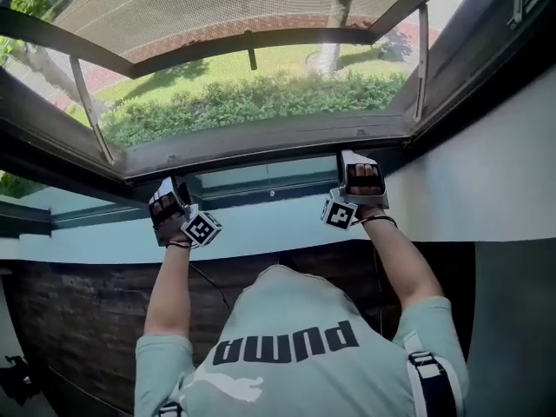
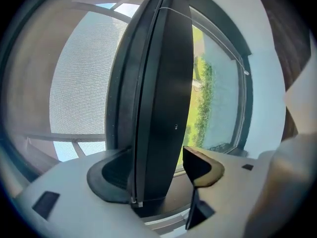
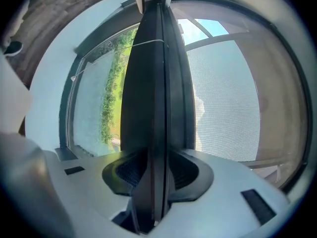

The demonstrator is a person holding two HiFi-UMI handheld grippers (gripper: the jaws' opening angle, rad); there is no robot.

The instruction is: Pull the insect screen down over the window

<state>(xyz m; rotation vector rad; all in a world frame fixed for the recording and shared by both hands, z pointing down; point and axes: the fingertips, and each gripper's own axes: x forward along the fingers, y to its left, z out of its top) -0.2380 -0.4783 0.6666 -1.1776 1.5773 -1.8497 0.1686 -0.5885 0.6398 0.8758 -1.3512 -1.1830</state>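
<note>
The insect screen's dark pull bar (image 1: 261, 153) runs across the window just beyond my hands. Its mesh (image 1: 217, 3) shows most plainly higher up. My left gripper (image 1: 172, 189) has the bar (image 2: 163, 83) between its jaws. One pad lies against it, while a thin gap shows at the other fingertip (image 2: 198, 165), so this gripper (image 2: 158, 175) is open around it. My right gripper (image 1: 358, 165) is shut on the same bar (image 3: 153, 83), with both pads of the gripper (image 3: 157, 177) tight against it. Mesh (image 2: 84, 83) lies on one side of the bar (image 3: 223, 98).
A pale window sill (image 1: 278, 224) runs under both hands, with a dark brick wall (image 1: 87, 320) below it. The window's dark side frame (image 1: 486, 68) and a white wall (image 1: 486, 172) close in on the right. Metal stays (image 1: 91, 111) hold the sash open over a hedge (image 1: 252, 102).
</note>
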